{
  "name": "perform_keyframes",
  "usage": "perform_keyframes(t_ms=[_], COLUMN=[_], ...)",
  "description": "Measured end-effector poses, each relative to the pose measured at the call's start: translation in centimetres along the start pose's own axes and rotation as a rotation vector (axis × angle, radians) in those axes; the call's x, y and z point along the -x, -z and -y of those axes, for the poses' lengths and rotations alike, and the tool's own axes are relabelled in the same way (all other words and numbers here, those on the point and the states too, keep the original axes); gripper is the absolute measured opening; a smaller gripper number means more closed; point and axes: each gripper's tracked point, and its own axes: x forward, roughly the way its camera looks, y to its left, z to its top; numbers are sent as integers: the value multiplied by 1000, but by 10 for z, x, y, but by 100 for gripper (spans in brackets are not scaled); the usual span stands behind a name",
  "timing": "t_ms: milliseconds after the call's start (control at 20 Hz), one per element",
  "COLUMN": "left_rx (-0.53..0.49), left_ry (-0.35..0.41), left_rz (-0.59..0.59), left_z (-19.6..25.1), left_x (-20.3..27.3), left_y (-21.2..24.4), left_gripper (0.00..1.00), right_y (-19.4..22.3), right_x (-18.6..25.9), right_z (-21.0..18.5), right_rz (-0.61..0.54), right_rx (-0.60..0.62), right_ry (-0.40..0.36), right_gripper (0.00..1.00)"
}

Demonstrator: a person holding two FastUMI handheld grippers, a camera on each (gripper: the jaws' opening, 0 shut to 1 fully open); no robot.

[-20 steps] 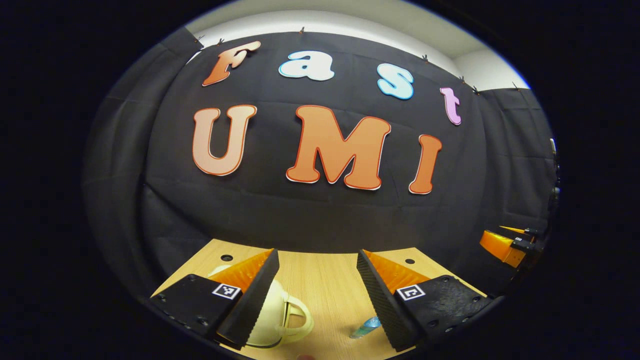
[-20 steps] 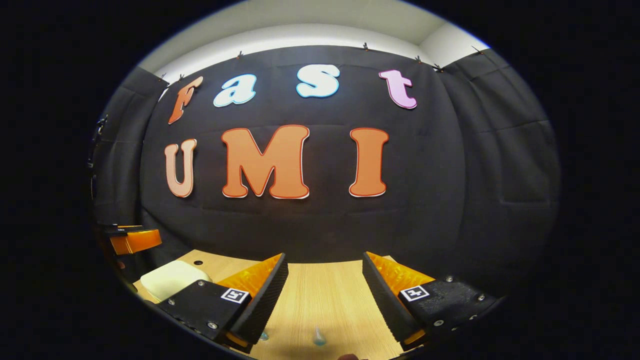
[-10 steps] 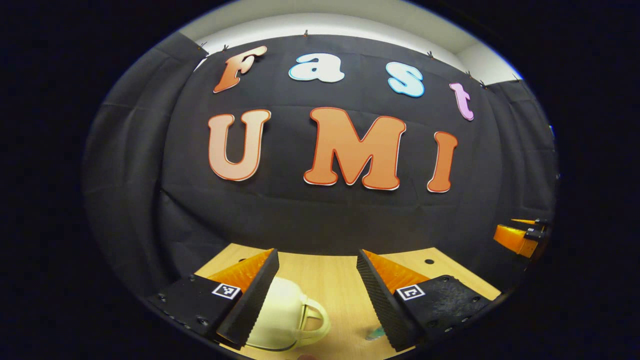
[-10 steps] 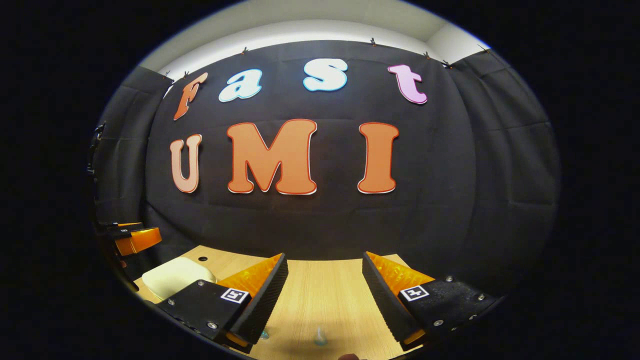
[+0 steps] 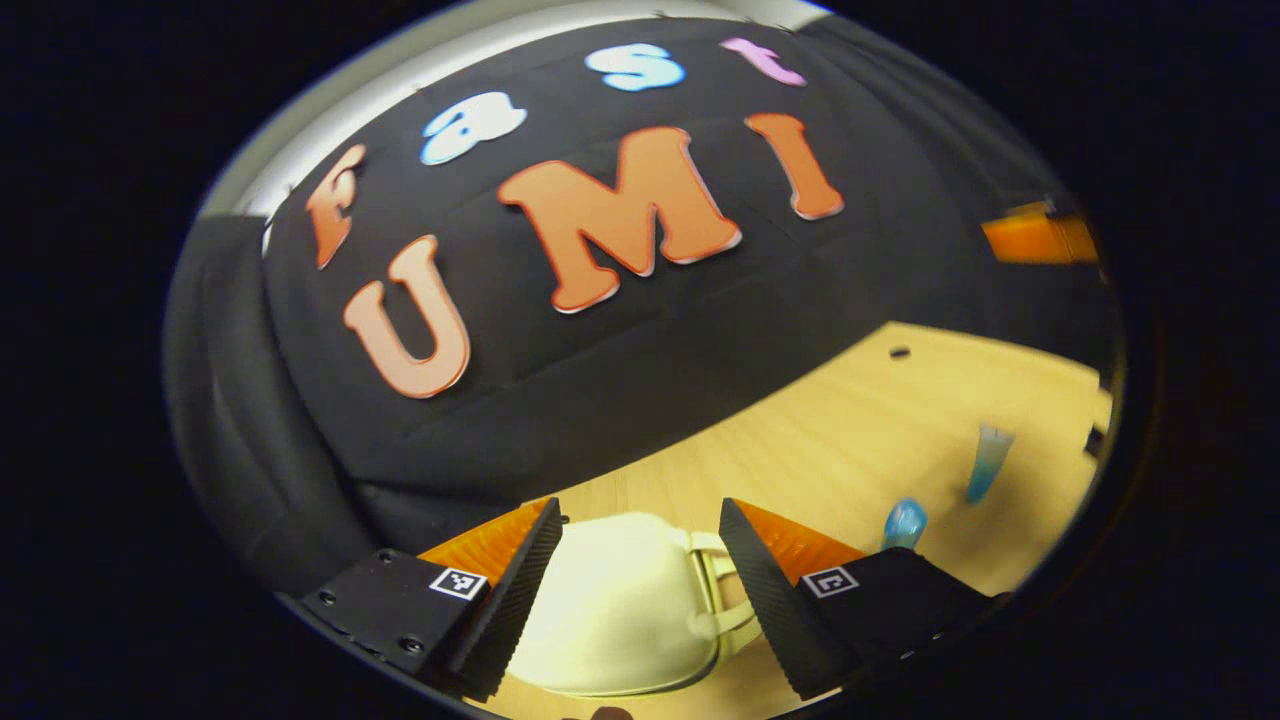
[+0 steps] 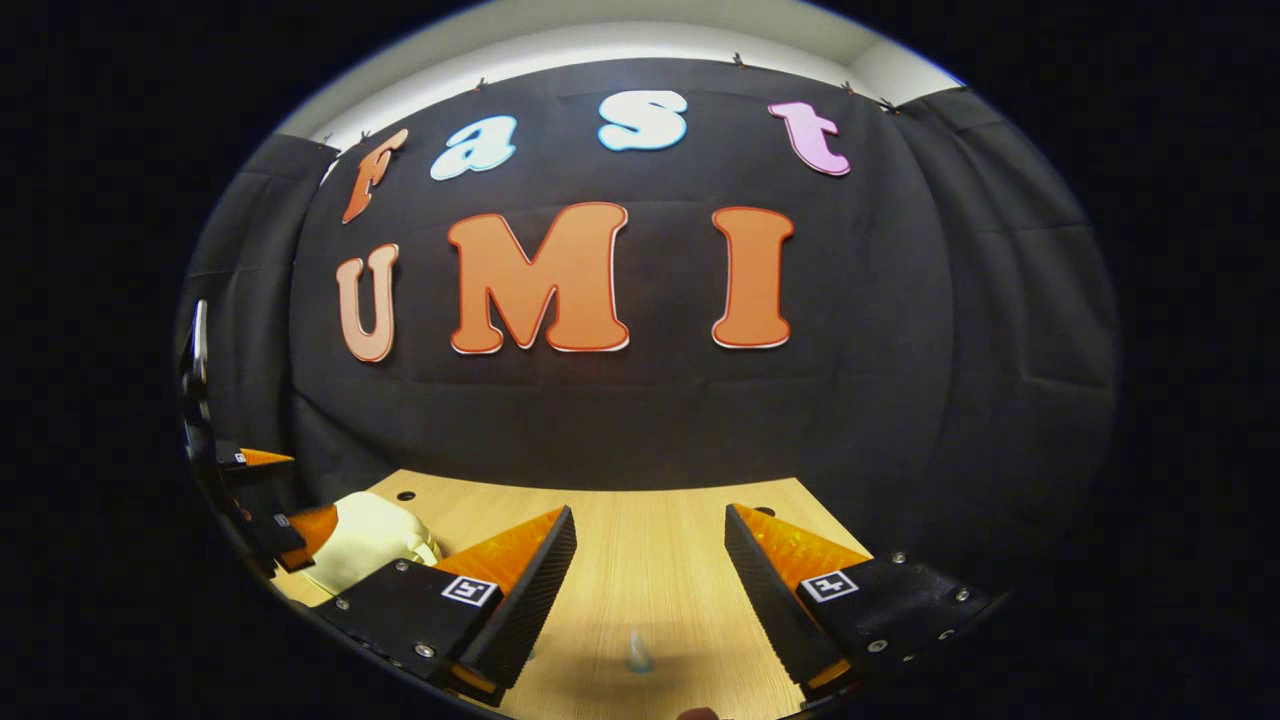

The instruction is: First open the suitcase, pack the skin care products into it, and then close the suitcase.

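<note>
Your left gripper: fingers wide, straddling the cream suitcase, untouched. Your right gripper: fingers wide over bare bench; blue bottle at 6 o'clock.

recording booth | black cloth wall (clipped up) | wooden table

A: What does the left gripper look like, seen from its own camera?

B: Two wedge-shaped fingers with ribbed inner faces, each on a flat dark mounting block. Each block carries a small square black-and-white marker just behind the finger, plus screw heads near its outer corners.

A: And the right gripper?

B: The same build: ribbed wedges, marker squares, silver screws dotted along each block's edges.
</note>
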Motion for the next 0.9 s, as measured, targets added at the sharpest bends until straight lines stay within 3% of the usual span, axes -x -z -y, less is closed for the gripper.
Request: perform_keyframes(t_ms=[150, 400, 550, 900], left_rx=[-219, -483, -549, -659], left_ry=[75, 131, 183, 186], left_rz=[-46, -150, -212, -300], left_z=[34, 62, 82, 93], left_x=[-11, -31, -40, -64], left_y=[30, 86, 113, 140], left_gripper=[98, 98, 98, 98], right_y=[14, 33, 44, 48], right_x=[2, 8, 11, 12], right_z=[18, 40, 47, 61], right_rz=[-39, -88, -120, -139], right_rx=[-35, -65, -74, -82], right_ry=[39, 97, 112, 143], right_gripper=[94, 95, 95, 95])
